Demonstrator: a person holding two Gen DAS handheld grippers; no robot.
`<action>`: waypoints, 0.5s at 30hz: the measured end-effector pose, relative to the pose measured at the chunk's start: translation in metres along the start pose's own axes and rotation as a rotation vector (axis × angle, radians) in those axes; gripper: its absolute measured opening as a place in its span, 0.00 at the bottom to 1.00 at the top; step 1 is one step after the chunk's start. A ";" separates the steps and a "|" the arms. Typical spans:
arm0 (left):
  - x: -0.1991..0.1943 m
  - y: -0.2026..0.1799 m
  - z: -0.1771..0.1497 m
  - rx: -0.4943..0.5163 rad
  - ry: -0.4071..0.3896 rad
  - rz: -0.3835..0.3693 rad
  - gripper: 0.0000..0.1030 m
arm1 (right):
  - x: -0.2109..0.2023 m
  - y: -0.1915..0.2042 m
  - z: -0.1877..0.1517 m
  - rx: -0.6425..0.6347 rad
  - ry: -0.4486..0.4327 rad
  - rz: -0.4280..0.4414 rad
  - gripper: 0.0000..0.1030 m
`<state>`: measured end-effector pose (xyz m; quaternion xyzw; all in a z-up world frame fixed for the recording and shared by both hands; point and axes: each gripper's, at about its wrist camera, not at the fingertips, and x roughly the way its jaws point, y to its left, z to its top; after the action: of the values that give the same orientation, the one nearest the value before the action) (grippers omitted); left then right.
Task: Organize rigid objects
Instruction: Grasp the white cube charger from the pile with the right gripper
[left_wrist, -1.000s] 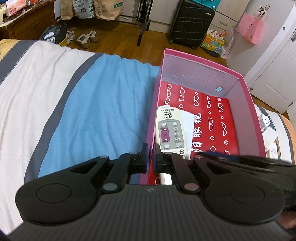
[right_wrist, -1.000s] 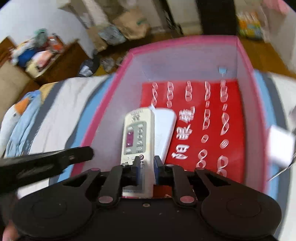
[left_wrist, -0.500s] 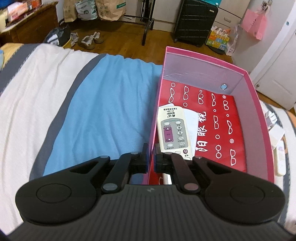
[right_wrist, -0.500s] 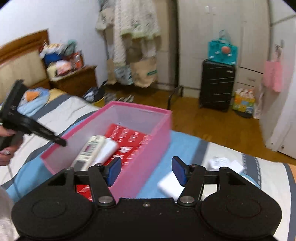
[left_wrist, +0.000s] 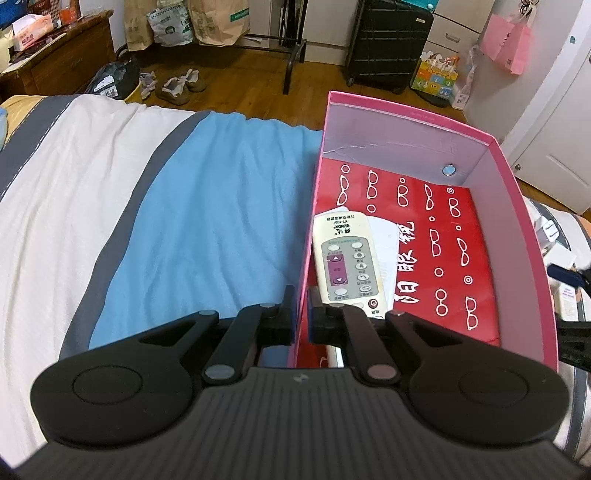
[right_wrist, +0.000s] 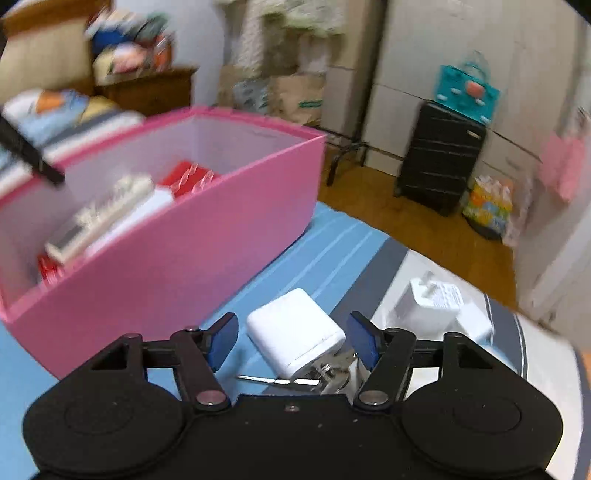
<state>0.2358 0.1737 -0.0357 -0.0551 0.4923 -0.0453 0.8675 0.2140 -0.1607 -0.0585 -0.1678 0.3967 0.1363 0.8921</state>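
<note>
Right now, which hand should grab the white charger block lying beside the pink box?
Right. Its gripper is opening with the white charger block between the fingers, while the left gripper pinches the pink box wall.

Pink box (left_wrist: 532, 236), lilac inside, red floor with white glasses doodles. Cream remote (left_wrist: 347, 258), grey panel, purple screen. Bedspread (left_wrist: 207, 221) striped white, grey, blue. White charger (right_wrist: 295, 332). Black suitcase (left_wrist: 388, 40).

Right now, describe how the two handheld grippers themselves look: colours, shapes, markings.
Both are matte black plastic. The left gripper has a ribbed body bearing a small pale logo, two round discs, linkage arms with grey pivot pins, and dark blue pads on its fingers. The right gripper has a smooth, dust-speckled body with the same discs and silver pivots, and bright blue pads. No cables or sleeves show.
</note>
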 end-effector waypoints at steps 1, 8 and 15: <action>0.000 0.000 0.000 0.002 0.003 -0.001 0.05 | 0.006 -0.001 0.002 -0.052 0.018 0.007 0.71; 0.001 0.002 0.003 0.007 0.014 -0.021 0.05 | 0.036 -0.009 -0.001 -0.136 0.083 0.084 0.82; 0.006 0.000 0.004 0.012 0.011 -0.011 0.05 | 0.050 -0.020 0.000 0.022 0.074 0.109 0.74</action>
<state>0.2425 0.1733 -0.0388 -0.0525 0.4965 -0.0531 0.8648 0.2538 -0.1730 -0.0925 -0.1412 0.4396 0.1738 0.8699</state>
